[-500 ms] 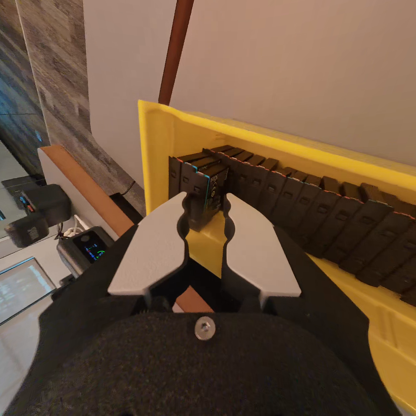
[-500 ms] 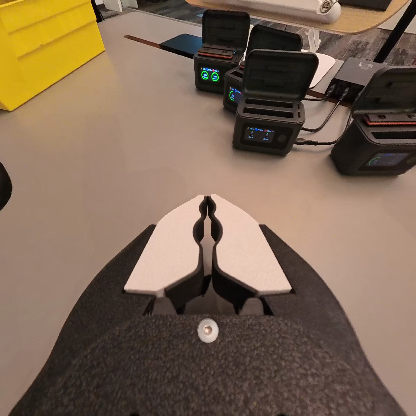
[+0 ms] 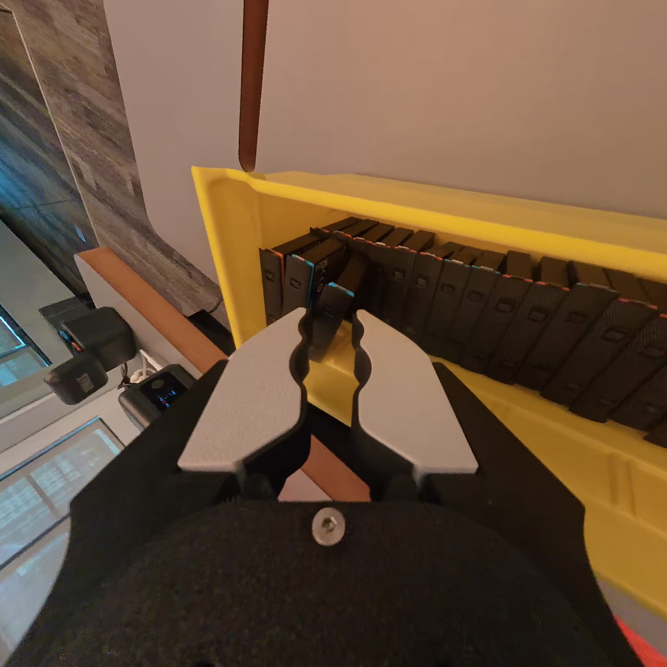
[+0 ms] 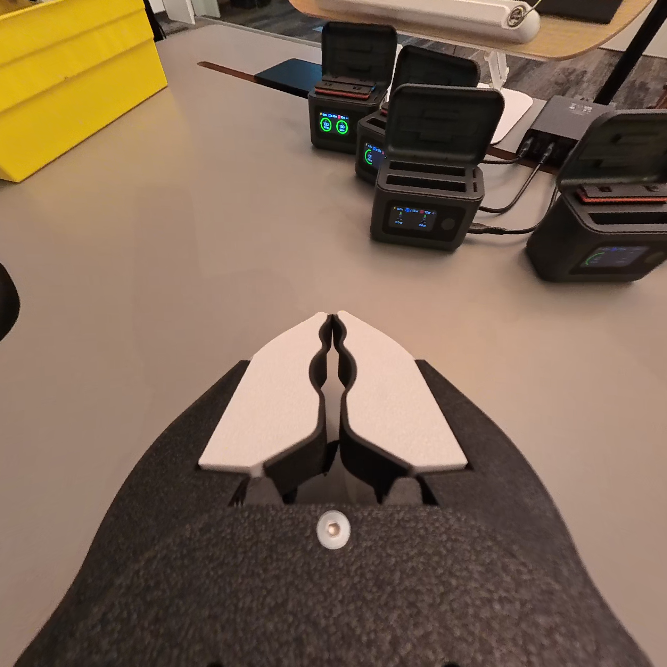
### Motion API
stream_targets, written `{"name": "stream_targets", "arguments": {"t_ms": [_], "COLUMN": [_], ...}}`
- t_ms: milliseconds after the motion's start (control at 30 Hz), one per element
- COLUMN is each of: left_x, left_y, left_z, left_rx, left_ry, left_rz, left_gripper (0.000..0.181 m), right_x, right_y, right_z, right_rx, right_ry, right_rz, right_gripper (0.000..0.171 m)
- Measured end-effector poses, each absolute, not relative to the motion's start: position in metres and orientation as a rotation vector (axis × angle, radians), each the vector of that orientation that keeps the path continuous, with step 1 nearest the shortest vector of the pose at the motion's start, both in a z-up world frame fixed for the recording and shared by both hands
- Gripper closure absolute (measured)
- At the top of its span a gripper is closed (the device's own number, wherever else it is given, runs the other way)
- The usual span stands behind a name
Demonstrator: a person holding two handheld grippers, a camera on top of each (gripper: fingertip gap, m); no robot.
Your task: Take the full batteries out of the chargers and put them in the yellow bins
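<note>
Left wrist view shows my left gripper (image 3: 329, 317) poised over the near wall of the yellow bin (image 3: 469, 213), its fingers spread apart with nothing between them; one blue-edged battery (image 3: 330, 317) sits just past the tips, leaning against its neighbours at the left end of the row of batteries (image 3: 505, 317). I judge it was set there because that end had the open slot, and the lean suggests it is not yet seated as squarely as the rest. The bin's left wall is close on one side and the packed row on the other, so I have little sideways room; my clean way out is straight back and up over the near rim. Right wrist view has my right gripper (image 4: 331, 317) pressed together and empty, hovering above bare grey table (image 4: 180, 288). Ahead stand the chargers, lids up: the nearest charger (image 4: 426, 216) shows empty slots, while the far charger (image 4: 343, 119) with green rings holds red-edged batteries. Open table lies between, though cables (image 4: 512, 220) trail at the right.
</note>
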State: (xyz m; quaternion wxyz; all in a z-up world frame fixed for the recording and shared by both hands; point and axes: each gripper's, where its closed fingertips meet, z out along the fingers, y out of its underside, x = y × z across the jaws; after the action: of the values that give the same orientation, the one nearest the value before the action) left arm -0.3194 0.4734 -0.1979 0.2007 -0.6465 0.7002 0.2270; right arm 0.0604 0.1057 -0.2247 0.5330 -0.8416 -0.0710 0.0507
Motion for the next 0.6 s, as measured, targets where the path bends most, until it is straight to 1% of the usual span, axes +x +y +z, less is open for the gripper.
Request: {"name": "stream_targets", "arguments": {"t_ms": [267, 467, 600], "left_x": [-0.3219, -0.3212, -0.3235], "left_y": [0.4736, 0.4808, 0.4747], "left_z": [-0.1990, -0.2019, -0.1955], "left_rx": [-1.603, -1.454, -1.532], "left_ry": [2.123, 2.222, 2.172], "left_rz": [0.732, 0.856, 0.801], "left_gripper": [0.159, 0.163, 0.165], "right_x": [0.0607, 0.0607, 0.0618], "right_y": [0.1059, 0.1060, 0.1056], "right_z": [-0.2264, -0.2270, -0.2260], "right_rx": [-2.013, -2.016, -2.013], "right_ry": [-0.170, -0.167, -0.148], "right_rz": [0.122, 0.131, 0.153], "right_gripper": [0.171, 0.171, 0.171]}}
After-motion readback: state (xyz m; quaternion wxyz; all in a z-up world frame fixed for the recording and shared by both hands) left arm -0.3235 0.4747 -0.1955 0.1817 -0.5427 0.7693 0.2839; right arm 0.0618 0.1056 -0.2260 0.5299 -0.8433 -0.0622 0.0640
